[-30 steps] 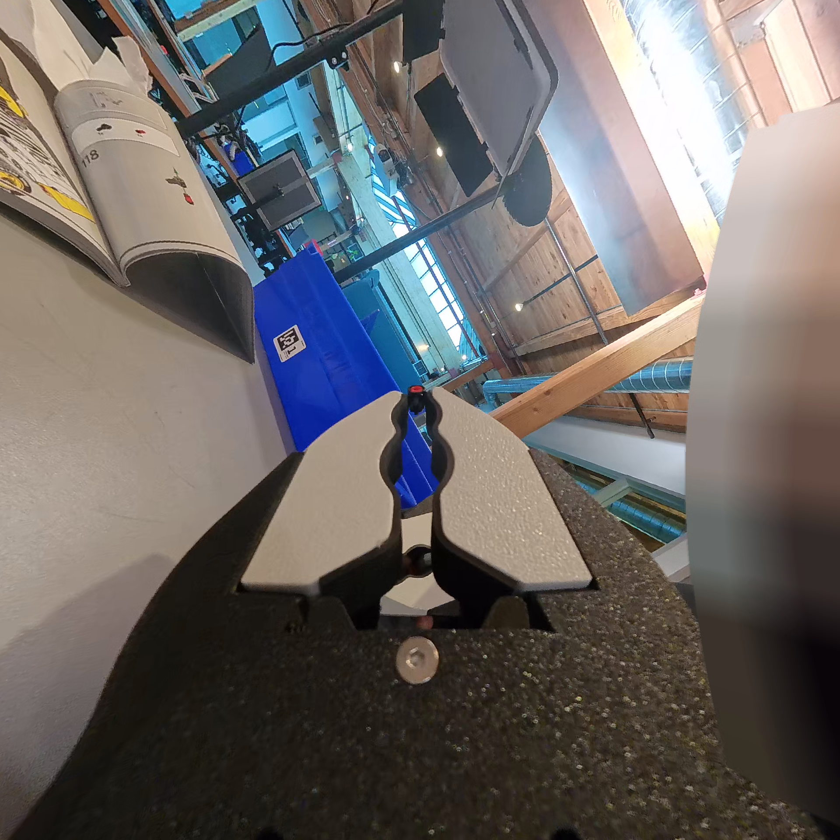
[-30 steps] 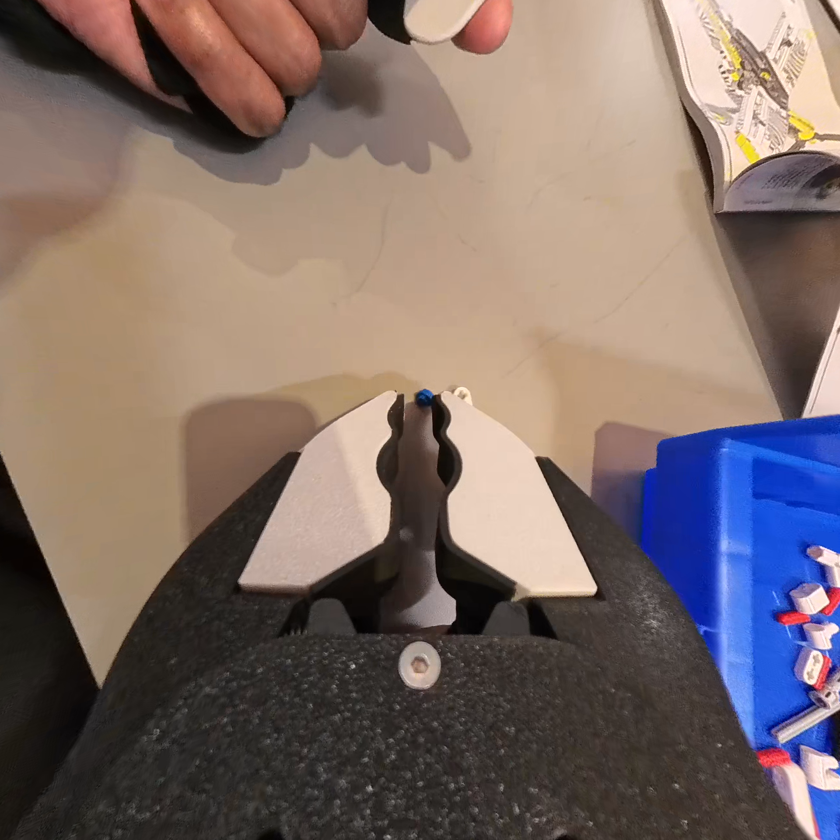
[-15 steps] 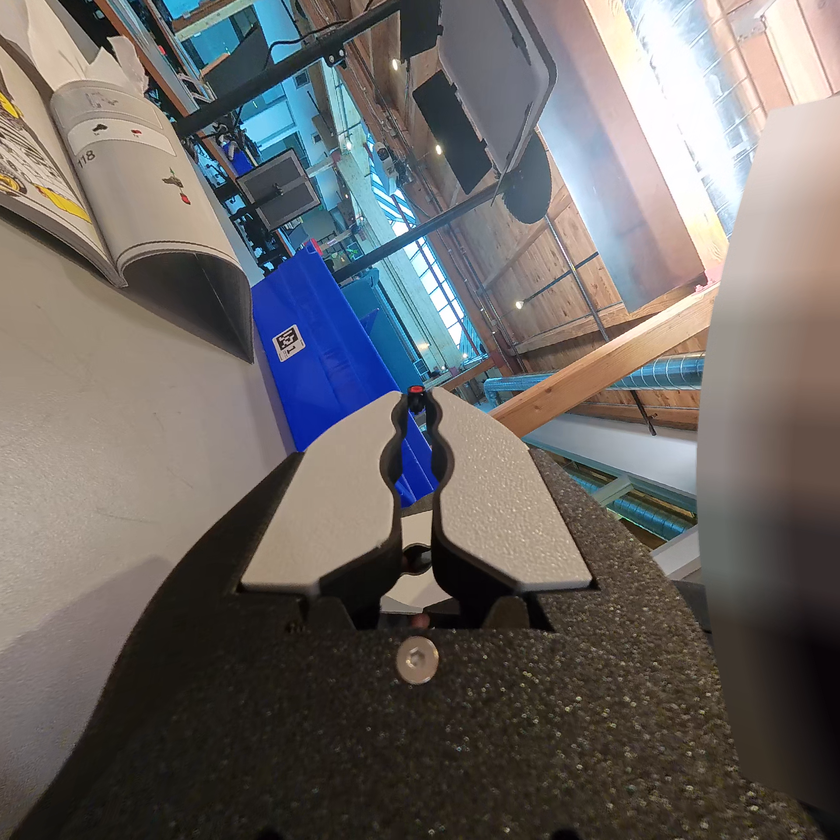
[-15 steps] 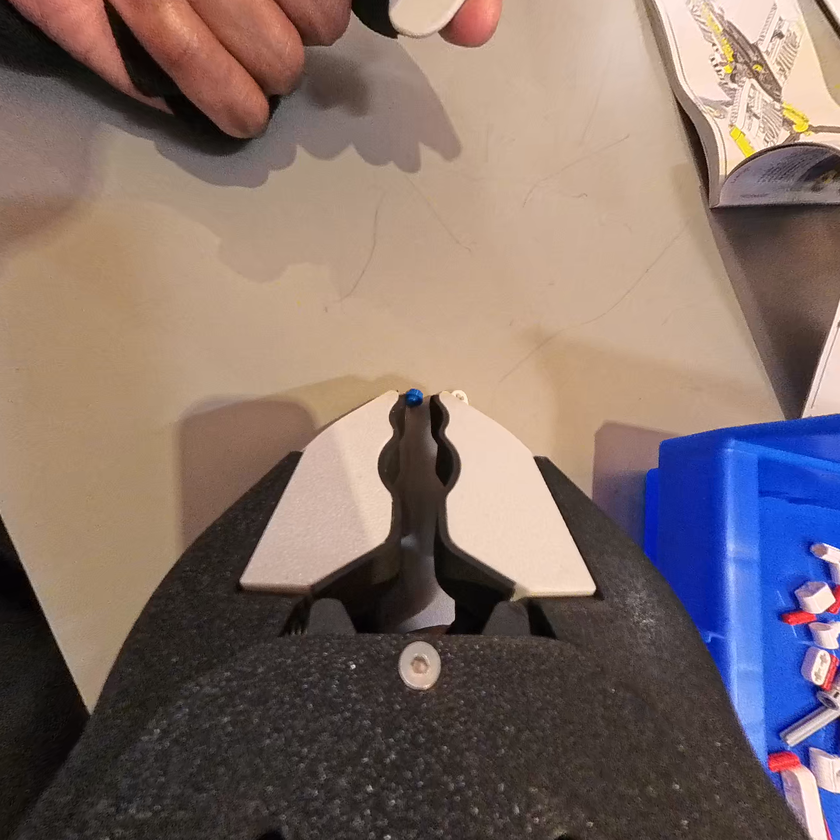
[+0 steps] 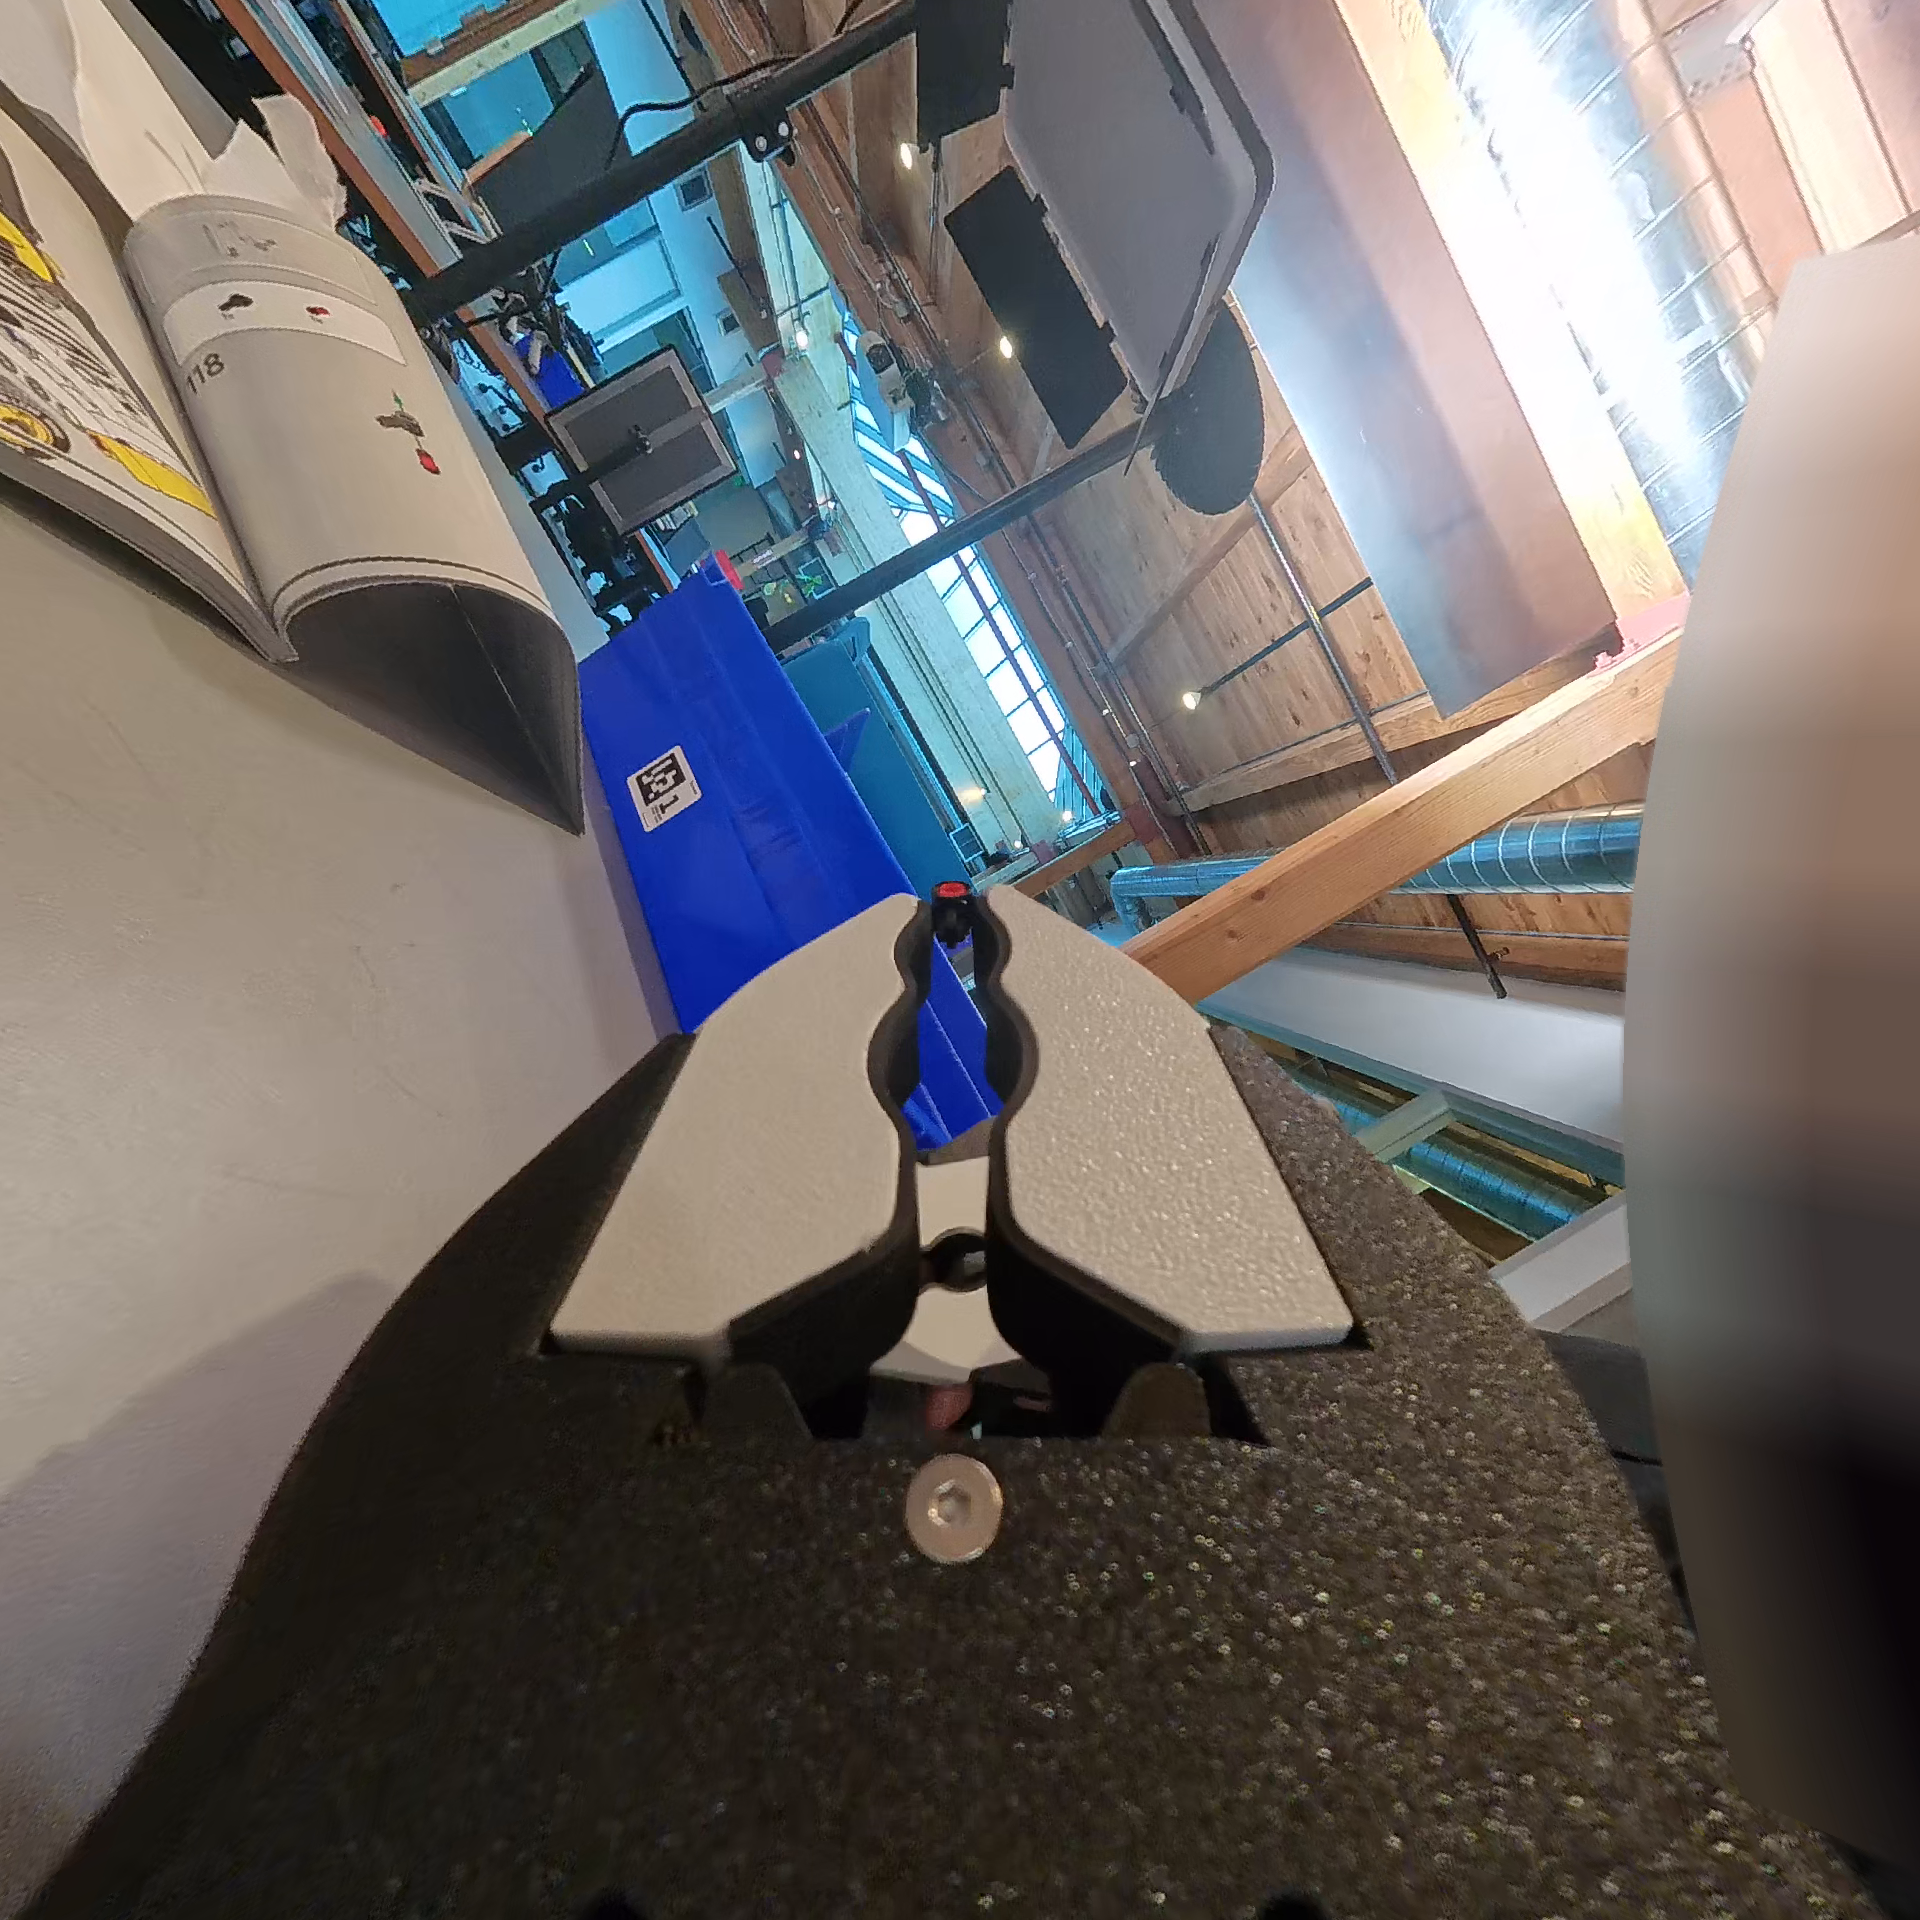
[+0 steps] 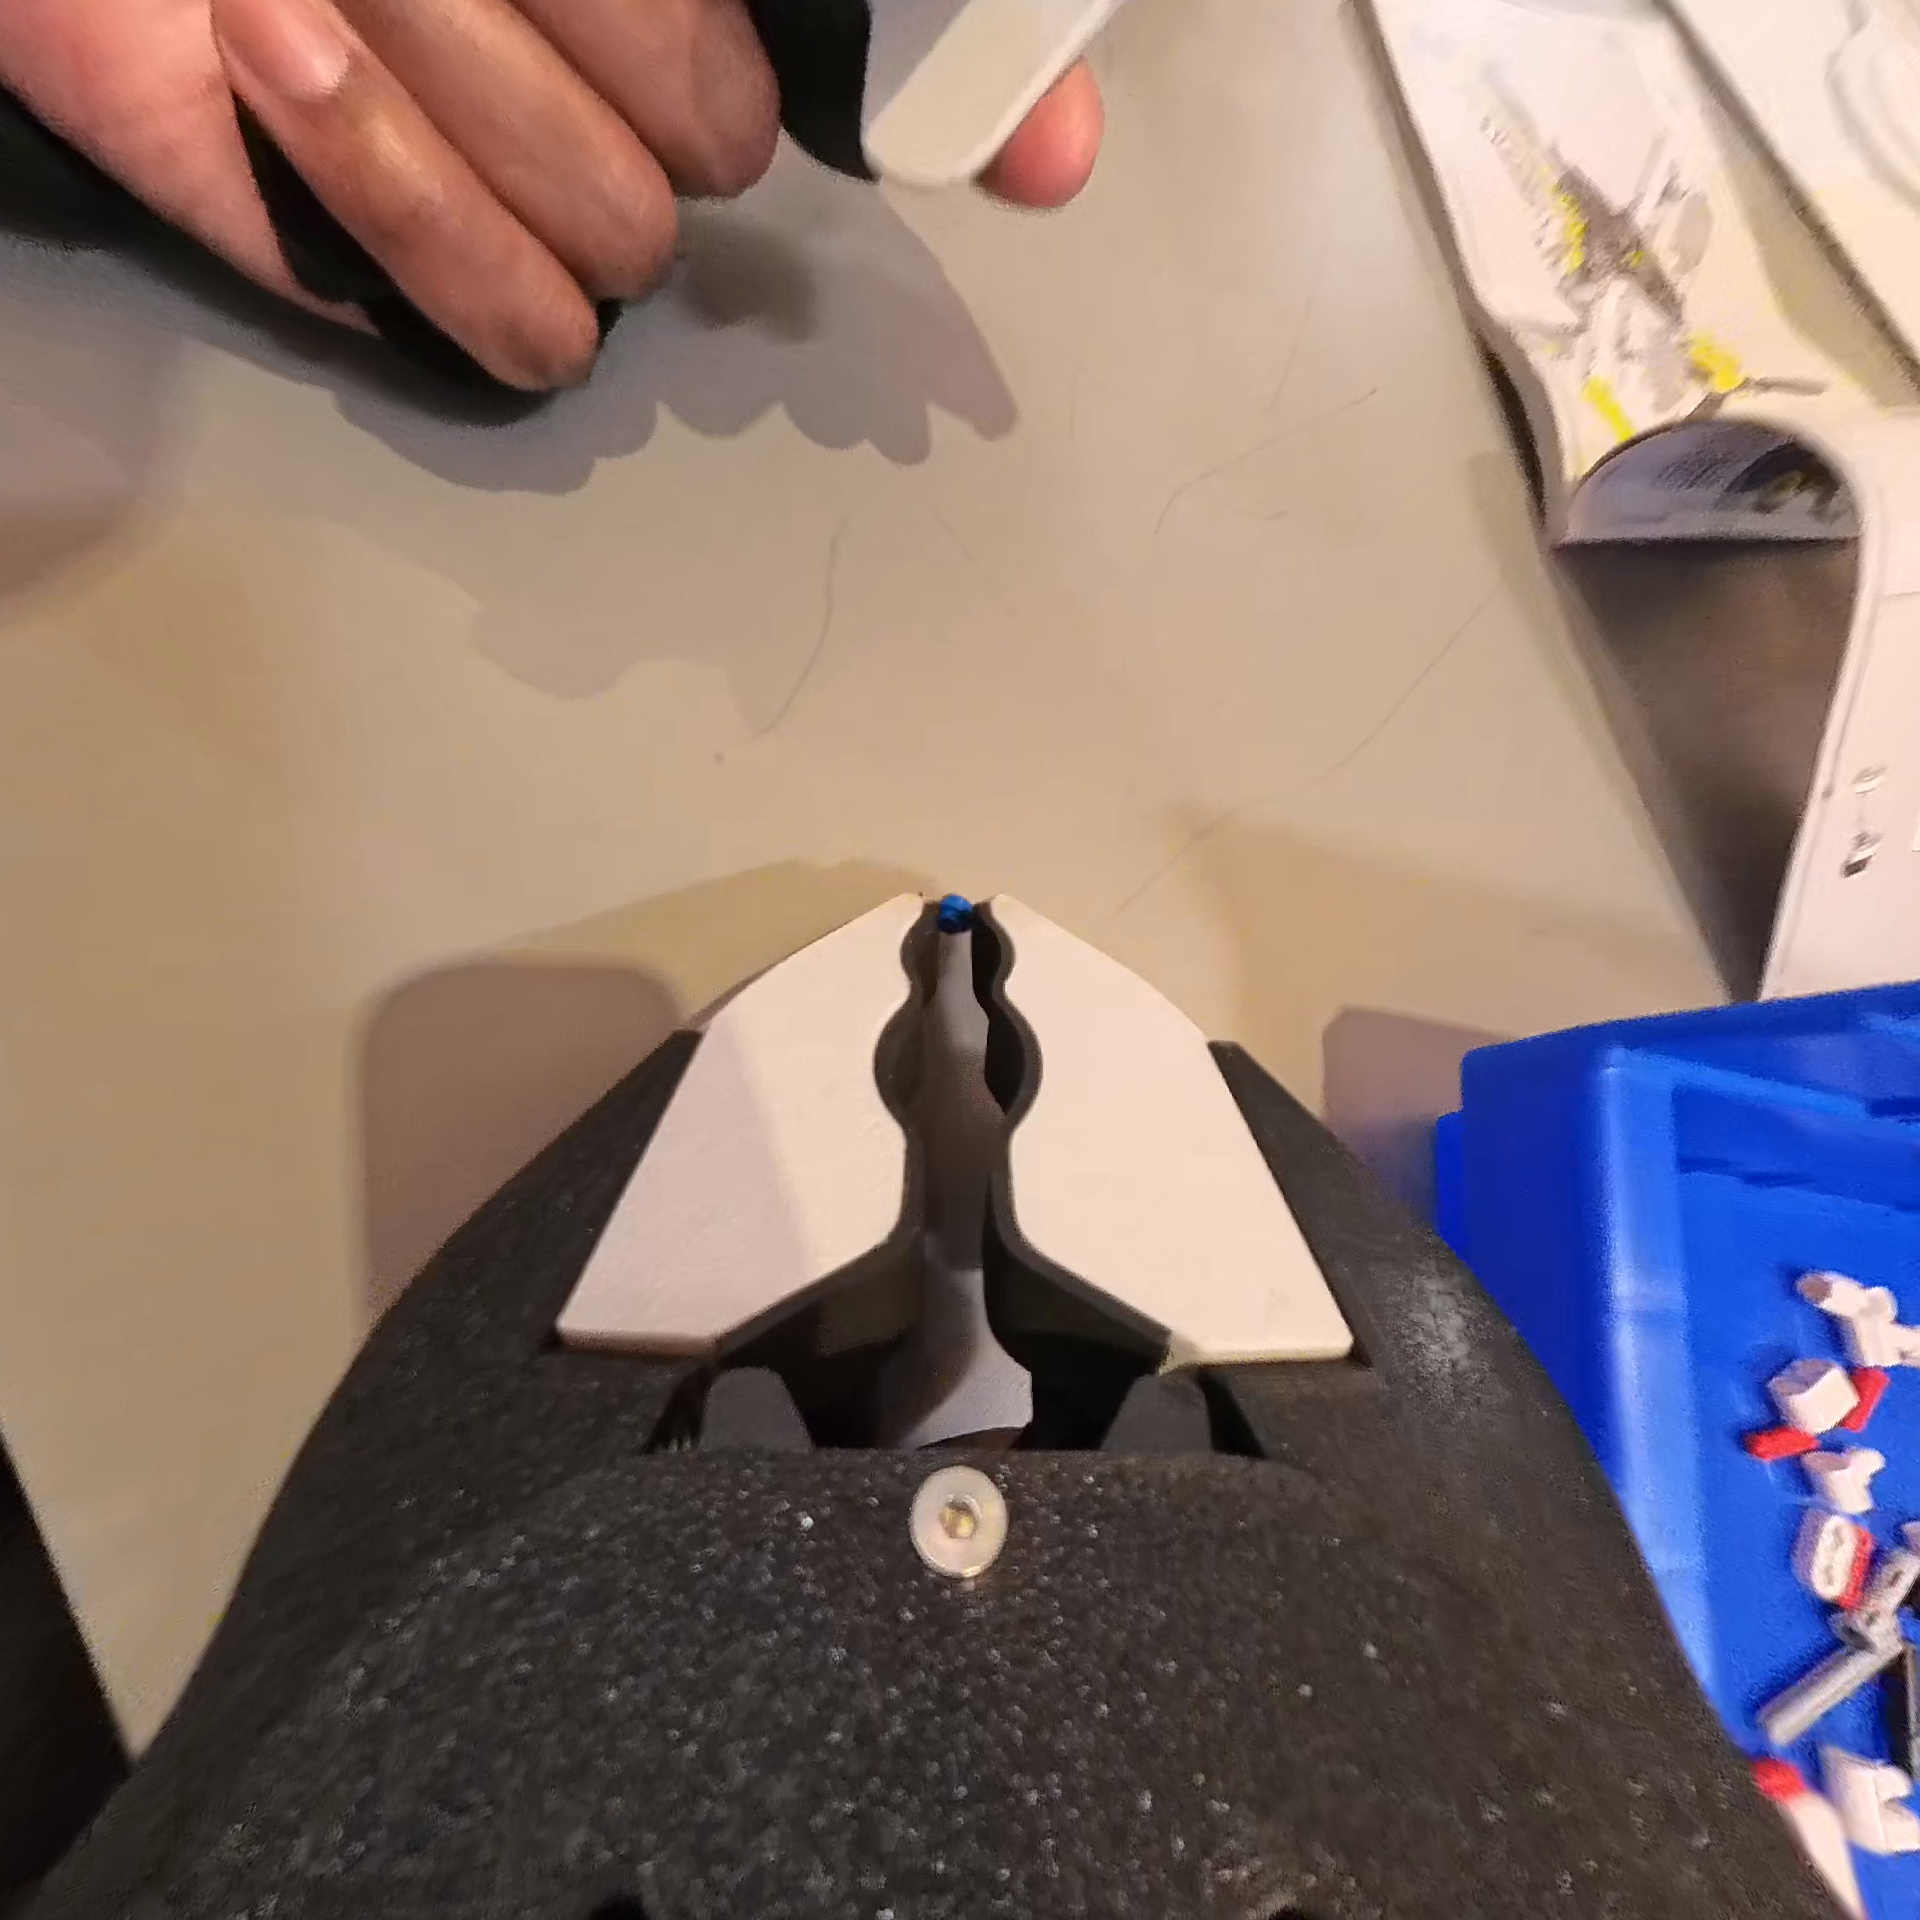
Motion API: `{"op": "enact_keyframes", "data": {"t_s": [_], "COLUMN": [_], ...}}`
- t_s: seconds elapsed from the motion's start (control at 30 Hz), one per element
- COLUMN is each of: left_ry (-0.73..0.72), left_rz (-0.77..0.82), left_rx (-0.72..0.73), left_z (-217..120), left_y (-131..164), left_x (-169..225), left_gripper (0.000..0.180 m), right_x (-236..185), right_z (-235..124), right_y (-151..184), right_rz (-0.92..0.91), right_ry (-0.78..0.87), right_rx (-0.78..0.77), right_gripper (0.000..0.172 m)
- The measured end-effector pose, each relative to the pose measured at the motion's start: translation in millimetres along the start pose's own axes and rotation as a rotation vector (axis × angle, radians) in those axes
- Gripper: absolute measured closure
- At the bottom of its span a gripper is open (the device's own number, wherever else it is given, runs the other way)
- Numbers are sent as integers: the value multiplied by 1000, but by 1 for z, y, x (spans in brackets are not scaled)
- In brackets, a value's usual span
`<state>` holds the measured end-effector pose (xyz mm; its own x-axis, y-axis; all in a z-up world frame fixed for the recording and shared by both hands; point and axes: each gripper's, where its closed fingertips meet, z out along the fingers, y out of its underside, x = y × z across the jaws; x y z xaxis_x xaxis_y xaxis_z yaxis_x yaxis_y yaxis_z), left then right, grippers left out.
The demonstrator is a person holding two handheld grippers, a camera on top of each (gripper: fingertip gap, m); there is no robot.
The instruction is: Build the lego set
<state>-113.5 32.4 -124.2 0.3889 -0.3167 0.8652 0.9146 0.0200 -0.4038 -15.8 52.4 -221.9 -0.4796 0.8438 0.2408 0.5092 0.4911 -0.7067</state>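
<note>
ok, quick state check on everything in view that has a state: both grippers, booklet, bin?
Left gripper: shut on a small black piece with a red tip, lifted off the table.
Right gripper: shut on a tiny blue piece, low over the table.
Booklet: lying open.
Blue bin: open-topped, small red, white and grey parts inside.

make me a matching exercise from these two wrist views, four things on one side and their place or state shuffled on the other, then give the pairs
Things:
1. small blue piece
2. small black piece with a red end
3. open booklet
4. blue bin

Places or states:
A. lies on the table, one page curling up
B. pinched at the right gripper's fingertips
C. holds loose white, red and grey parts
D. pinched at the left gripper's fingertips

Pairs: 1-B, 2-D, 3-A, 4-C
</note>
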Motion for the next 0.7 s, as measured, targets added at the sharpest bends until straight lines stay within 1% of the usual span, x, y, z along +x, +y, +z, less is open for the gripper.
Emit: {"op": "enact_keyframes", "data": {"t_s": [0.07,0.17,0.27,0.33,0.47,0.63,0.7], "left_ry": [-2,3,35,50,91,119,130], "left_rz": [-9,-13,-44,-66,-69,-80,-76], "left_rx": [7,32,100,152,221,207,200], "left_z": [0,5,9,9,7,10,11], "left_y": [-2,-10,-21,-27,-34,-26,-22], "left_x": [-1,-5,-6,-7,-8,-5,-2], "left_gripper": [173,173,173,173,173,173,173], "right_x": [9,30,54,64,65,67,68], "right_z": [2,4,7,11,18,14,16], "right_y": [-17,-58,-103,-123,-139,-142,-139], "right_rz": [-25,-103,-191,-214,-214,-189,-165], "right_ry": [30,103,203,247,298,324,309], "right_rx": [69,196,331,394,476,541,534], "right_gripper": [166,166,166,166,166,166,166]}}
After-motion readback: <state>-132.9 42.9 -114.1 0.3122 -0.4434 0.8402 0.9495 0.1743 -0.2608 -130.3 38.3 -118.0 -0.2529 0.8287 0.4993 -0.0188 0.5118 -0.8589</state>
